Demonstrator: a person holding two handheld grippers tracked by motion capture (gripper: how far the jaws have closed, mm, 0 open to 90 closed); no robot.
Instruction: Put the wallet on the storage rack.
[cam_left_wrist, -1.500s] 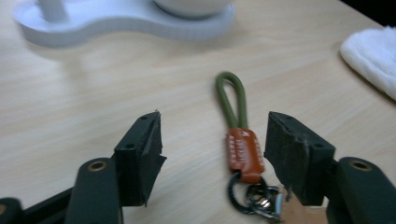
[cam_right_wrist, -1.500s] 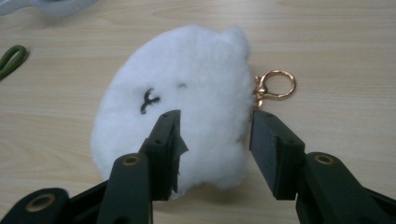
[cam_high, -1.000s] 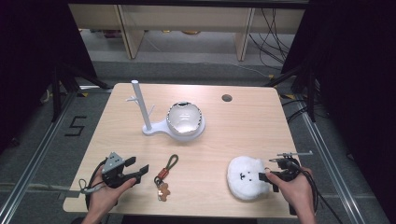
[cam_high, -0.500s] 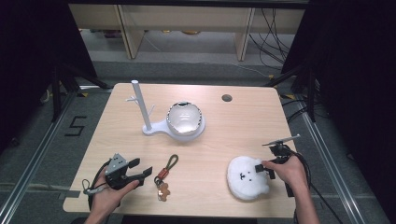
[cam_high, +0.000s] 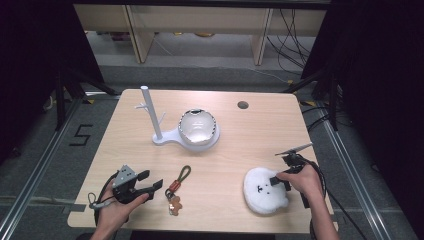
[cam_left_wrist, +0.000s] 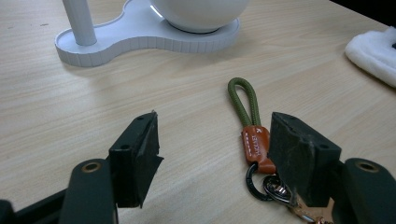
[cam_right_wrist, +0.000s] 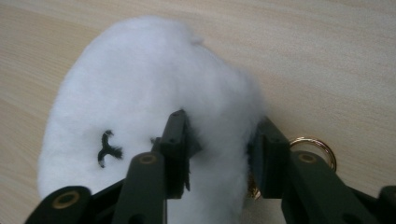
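Note:
A white fluffy plush (cam_high: 262, 196) with a small black stitched face lies at the table's front right. My right gripper (cam_high: 278, 180) has just been closing its jaws, and the pads now pinch the plush's near edge (cam_right_wrist: 140, 84) between them. A gold ring (cam_right_wrist: 314, 143) shows under that edge, beside my right gripper (cam_right_wrist: 223, 135). At the front left, my left gripper (cam_high: 152, 180) rests on the table, open and holding nothing. Just right of it lies a keychain (cam_high: 177, 187) with an olive cord loop, an orange tag (cam_left_wrist: 254, 144) and metal rings, close beside one pad of the left gripper (cam_left_wrist: 212, 135).
A white stand (cam_high: 161, 138) with an upright peg post and a shiny round bowl (cam_high: 198, 126) sits mid-table. A cable hole (cam_high: 243, 105) is at the back right. Bare wood lies between the keychain and the plush. Shelving and cables lie beyond the table's far edge.
My right gripper moved left onto the plush and its jaws closed on the edge. The left gripper stayed where it was.

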